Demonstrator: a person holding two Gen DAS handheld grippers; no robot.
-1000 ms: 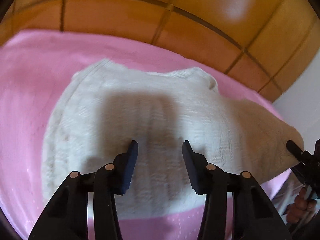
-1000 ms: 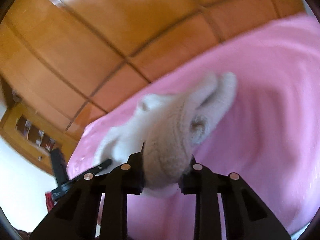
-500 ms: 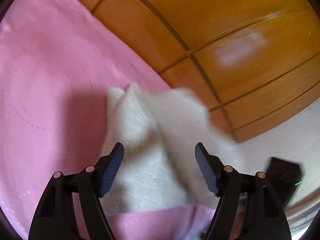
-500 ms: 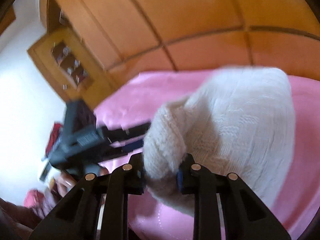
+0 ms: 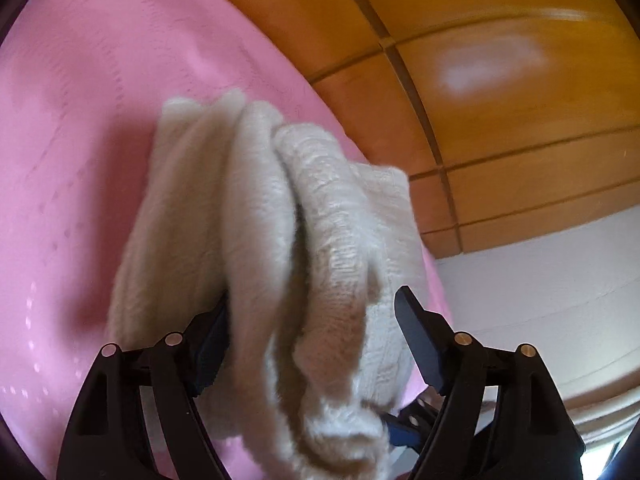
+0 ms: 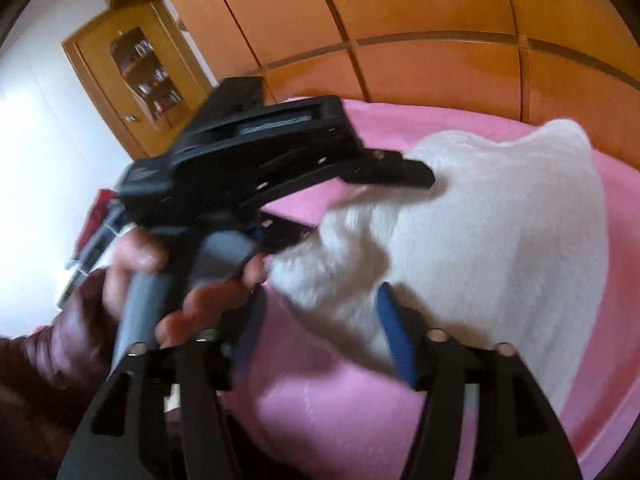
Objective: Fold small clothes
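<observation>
**Soft knit, mid-fold, handover on pink bed**

Cream sweater [image 5: 256, 248] bunched in thick folds on pink bedspread [image 5: 80, 160], near wooden wall panels [image 5: 500, 128]. Left gripper [image 5: 316, 340] opening, jaws wide, a fat roll of knit between them; no clear pinch seen. Right gripper [image 6: 320, 332] opening too, a loose fluffy edge [image 6: 340, 280] between its jaws, pads apparently off it. Likely light, floppy, fuzzy, prone to slump and stretch. Best taken at a doubled edge or hem, deep in the jaws, not by a single loose layer.

Orange wood-panel wardrobe [image 6: 420, 20] w/ glare patch behind pink bedspread [image 5: 80, 120]; white wall [image 6: 36, 140], glass-door corner cabinet [image 6: 132, 72] at left.
</observation>
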